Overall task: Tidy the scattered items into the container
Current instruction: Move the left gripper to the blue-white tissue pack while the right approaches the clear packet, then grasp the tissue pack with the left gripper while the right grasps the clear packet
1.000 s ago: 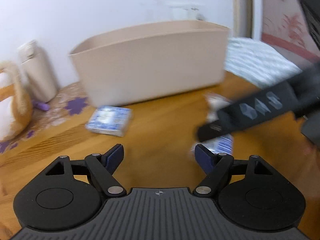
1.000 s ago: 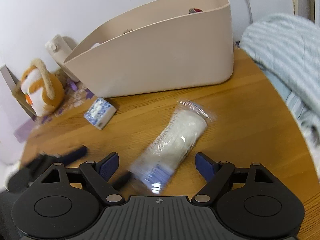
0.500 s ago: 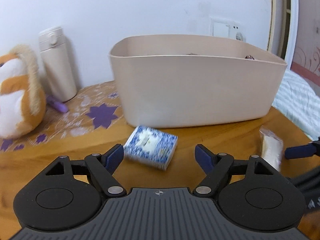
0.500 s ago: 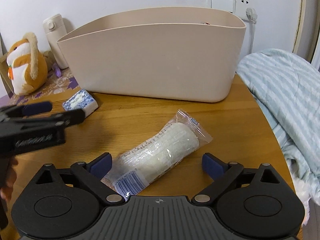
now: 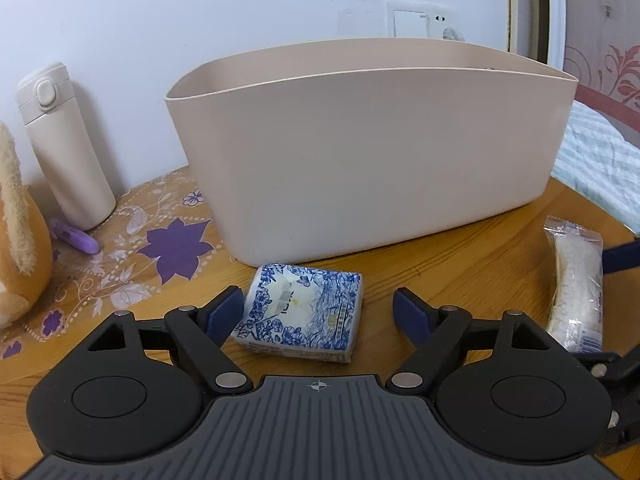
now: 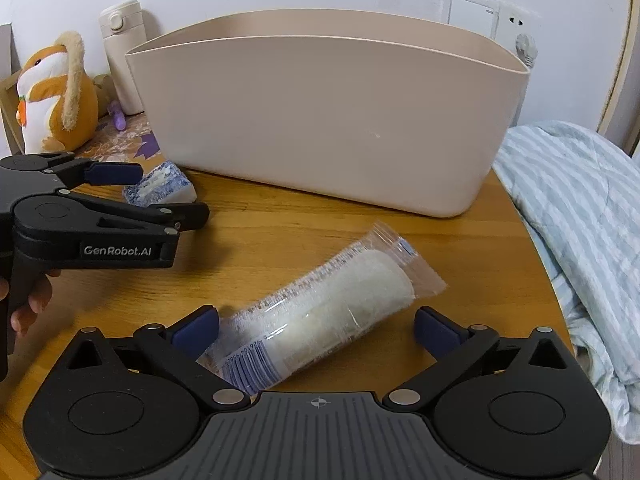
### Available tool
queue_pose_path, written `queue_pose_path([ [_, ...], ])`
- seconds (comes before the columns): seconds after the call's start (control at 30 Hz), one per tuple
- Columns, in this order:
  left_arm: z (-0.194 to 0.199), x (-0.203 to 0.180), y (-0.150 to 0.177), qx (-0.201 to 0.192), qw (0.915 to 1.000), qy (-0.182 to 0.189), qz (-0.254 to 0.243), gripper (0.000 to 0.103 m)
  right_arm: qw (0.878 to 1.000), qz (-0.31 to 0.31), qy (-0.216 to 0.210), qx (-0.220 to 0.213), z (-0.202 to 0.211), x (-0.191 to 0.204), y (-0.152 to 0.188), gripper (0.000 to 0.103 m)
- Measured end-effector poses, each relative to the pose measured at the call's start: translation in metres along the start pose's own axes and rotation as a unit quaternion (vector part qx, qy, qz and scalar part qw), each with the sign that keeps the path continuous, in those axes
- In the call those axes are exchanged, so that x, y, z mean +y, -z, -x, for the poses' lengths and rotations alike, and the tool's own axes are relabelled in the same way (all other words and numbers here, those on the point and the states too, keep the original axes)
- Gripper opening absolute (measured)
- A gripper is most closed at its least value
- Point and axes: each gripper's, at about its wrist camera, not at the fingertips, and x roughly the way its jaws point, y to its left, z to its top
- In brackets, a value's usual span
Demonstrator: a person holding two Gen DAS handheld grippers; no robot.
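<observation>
Since a second ago I've swung both hand-held grippers in over the desk before the beige container. My right hand-held gripper, jaws just widening, straddles the wrapped roll. My left hand-held gripper stands spread around the blue-patterned tissue pack, one pad perhaps touching.

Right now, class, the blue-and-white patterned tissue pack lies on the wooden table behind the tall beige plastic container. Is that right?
No. The blue-and-white patterned tissue pack lies in front of the tall beige plastic container, not behind it, on the wooden table; the left wrist view shows this.
</observation>
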Motion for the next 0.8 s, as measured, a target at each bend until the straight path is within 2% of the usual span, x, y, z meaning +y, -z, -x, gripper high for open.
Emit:
queue_pose_path([
  [0.13, 0.002, 0.0, 0.0, 0.004, 1.0, 0.001, 0.003, 0.082, 1.0, -0.011, -0.001, 0.007, -0.005, -0.003, -0.008, 0.103],
  [0.27, 0.003, 0.0, 0.001, 0.005, 0.9999, -0.003, 0.009, 0.082, 0.998, -0.064, -0.013, 0.02, -0.007, -0.014, -0.019, 0.103],
  [0.33, 0.001, 0.005, 0.0, 0.013, 0.9995, 0.001, 0.028, 0.082, 0.996, -0.079, -0.015, 0.026, -0.008, -0.016, -0.023, 0.103],
  [0.43, -0.002, 0.014, 0.0, 0.021, 0.9979, 0.004, 0.061, 0.082, 0.997, -0.069, -0.001, 0.03, -0.012, -0.012, -0.026, 0.103],
  [0.53, -0.002, 0.016, 0.0, 0.017, 0.9983, 0.005, 0.055, 0.082, 0.999, -0.031, 0.026, 0.026, -0.017, 0.0, -0.022, 0.103],
  [0.63, -0.004, 0.016, -0.002, 0.021, 0.9984, 0.009, 0.051, 0.08, 0.999, -0.031, 0.031, 0.02, -0.019, 0.003, -0.022, 0.103],
  [0.7, -0.005, 0.016, -0.004, 0.022, 0.9983, 0.017, 0.05, 0.074, 0.999, -0.033, 0.032, 0.016, -0.019, 0.004, -0.023, 0.099],
  [0.73, -0.004, 0.016, -0.004, 0.021, 0.9984, 0.019, 0.049, 0.068, 0.999, -0.032, 0.033, 0.013, -0.018, 0.004, -0.023, 0.094],
  [0.8, -0.003, 0.015, -0.003, 0.019, 0.9986, 0.025, 0.043, 0.065, 0.999, -0.028, 0.03, 0.008, -0.016, 0.004, -0.023, 0.087],
])
